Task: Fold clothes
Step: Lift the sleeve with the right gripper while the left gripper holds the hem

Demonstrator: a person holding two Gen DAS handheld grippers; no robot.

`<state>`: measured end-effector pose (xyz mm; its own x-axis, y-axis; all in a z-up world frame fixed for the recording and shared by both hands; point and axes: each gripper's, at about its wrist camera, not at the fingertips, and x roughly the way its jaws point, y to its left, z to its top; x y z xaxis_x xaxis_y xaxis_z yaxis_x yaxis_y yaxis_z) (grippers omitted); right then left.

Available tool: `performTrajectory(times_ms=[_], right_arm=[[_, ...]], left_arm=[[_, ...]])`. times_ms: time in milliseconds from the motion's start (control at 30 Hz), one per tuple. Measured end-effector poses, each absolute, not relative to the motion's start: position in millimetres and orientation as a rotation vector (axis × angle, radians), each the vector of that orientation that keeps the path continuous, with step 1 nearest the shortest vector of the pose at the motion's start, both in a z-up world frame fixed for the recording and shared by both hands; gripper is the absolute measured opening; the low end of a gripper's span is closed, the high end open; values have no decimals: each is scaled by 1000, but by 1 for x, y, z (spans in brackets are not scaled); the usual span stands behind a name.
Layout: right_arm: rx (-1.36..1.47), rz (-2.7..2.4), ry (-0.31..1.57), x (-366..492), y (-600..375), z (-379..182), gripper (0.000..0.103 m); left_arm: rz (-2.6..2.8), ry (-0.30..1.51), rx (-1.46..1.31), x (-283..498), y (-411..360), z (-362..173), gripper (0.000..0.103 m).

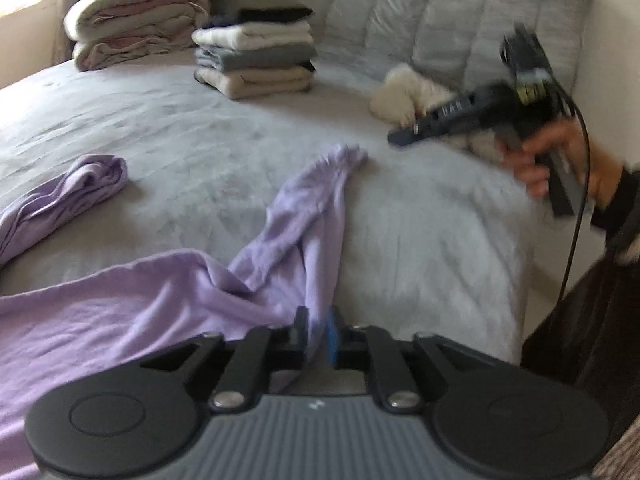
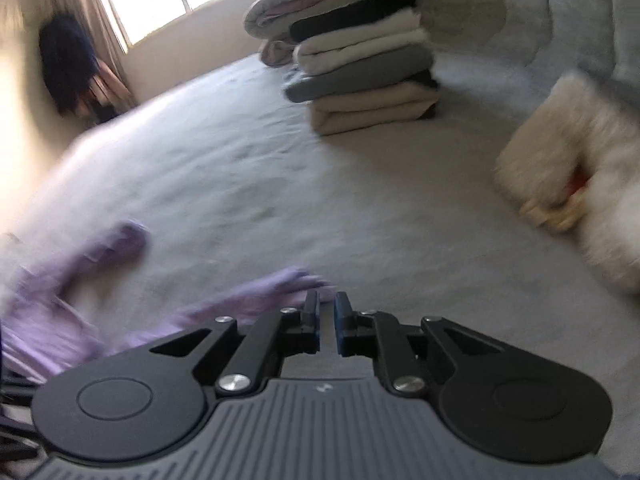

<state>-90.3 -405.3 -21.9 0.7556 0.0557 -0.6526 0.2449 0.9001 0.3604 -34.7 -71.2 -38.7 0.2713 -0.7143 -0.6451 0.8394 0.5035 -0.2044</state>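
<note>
Left gripper pinching lilac garment, right gripper raised, empty

Grey bed — lilac garment, folded stack, fluffy cushion.

Lilac garment on a pale grey bed cover.

The folded stack runs black on top, then white, grey, and beige at the bottom. Beside it sits a cream fluffy cushion with a small red spot. Both grippers, left and right, are black with blue finger pads and a ribbed grey body. The curtain is beige-pink.
</note>
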Motion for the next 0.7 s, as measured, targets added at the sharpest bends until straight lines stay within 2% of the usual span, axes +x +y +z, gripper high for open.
performTrajectory(times_ms=[33, 100, 333, 467, 533, 567, 633, 667, 700], right_arm=[[470, -102, 716, -87, -406, -24, 17], [515, -92, 724, -80, -407, -28, 27], [670, -58, 749, -54, -410, -42, 28], [746, -39, 757, -41, -411, -50, 28], [752, -37, 755, -37, -410, -52, 28], [750, -36, 753, -36, -409, -52, 28], [730, -31, 751, -32, -407, -51, 28], [721, -32, 755, -30, -405, -51, 27], [712, -34, 759, -28, -404, -52, 20]], left_arm=[[-1033, 763, 156, -30, -69, -38, 41], [-995, 783, 85, -19, -65, -38, 42], [-950, 919, -197, 17, -58, -47, 42], [-894, 953, -223, 27, -66, -52, 40], [-864, 971, -223, 31, -70, -55, 36], [-852, 982, -221, 33, -72, -57, 28], [-828, 1006, -209, 37, -74, -61, 22], [-816, 1014, -203, 38, -75, -62, 15], [-806, 1019, -200, 39, -75, -64, 9]])
